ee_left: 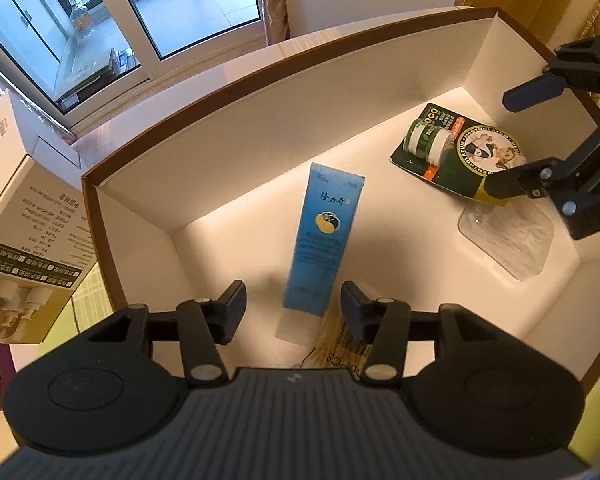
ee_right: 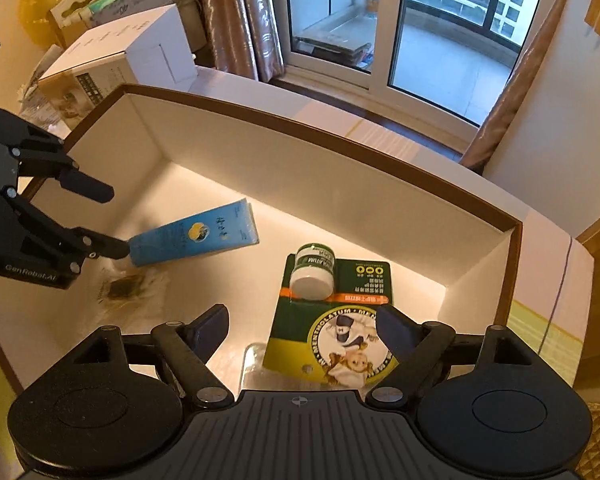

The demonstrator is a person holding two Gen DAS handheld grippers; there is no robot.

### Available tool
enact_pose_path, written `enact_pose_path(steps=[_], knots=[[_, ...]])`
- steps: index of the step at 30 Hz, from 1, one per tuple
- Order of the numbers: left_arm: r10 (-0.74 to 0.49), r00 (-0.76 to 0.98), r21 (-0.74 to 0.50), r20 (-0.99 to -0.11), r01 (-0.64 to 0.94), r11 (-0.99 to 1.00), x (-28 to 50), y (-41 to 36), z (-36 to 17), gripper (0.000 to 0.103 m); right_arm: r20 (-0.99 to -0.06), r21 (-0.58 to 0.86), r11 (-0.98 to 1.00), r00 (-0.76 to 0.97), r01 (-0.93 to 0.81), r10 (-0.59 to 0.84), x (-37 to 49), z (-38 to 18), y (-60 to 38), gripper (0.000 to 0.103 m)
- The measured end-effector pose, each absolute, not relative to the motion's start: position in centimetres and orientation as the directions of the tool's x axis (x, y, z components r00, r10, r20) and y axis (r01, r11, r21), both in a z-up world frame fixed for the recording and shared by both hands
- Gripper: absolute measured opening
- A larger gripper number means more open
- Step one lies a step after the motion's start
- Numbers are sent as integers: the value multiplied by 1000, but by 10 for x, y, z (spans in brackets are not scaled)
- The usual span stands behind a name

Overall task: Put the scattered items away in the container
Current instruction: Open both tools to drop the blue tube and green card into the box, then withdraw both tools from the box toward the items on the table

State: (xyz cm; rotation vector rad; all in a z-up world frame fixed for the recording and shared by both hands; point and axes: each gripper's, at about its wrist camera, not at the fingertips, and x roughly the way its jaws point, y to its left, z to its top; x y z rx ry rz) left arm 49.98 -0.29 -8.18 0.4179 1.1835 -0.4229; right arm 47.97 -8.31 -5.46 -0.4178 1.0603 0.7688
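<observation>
Four items are seen inside the white box (ee_right: 260, 152) with the brown rim: a blue tube carton (ee_left: 320, 240), a green blister card (ee_right: 332, 320) with a small jar (ee_right: 312, 272) sealed to it, a clear plastic packet (ee_left: 504, 236) partly under the card, and a cellophane-wrapped packet (ee_right: 128, 288) below the blue carton. The task is judged largely done; whether anything is left outside cannot be told. The left claw (ee_left: 294, 304) is held wide open over the carton's near end, gripping nothing. The right claw (ee_right: 300, 328) is likewise spread open above the card, empty. A pale tabletop (ee_right: 548, 248) carries the box; a printed white carton (ee_left: 28, 216) stands beside it, and a balcony window (ee_right: 384, 24) with curtains is seen behind.
</observation>
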Motion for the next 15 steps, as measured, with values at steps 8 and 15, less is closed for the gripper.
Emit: enact_pose_path(steps=[8,15], knots=[[-101,344,97,-933,512,853,488,-4,-64,53,-903,30,669,267,-743,337,461,-40,-85,86],[-85,371,130,-925,517,846,468,-7,-48,62,-906,28,678,268,-734,327,441,-24,-93,86]])
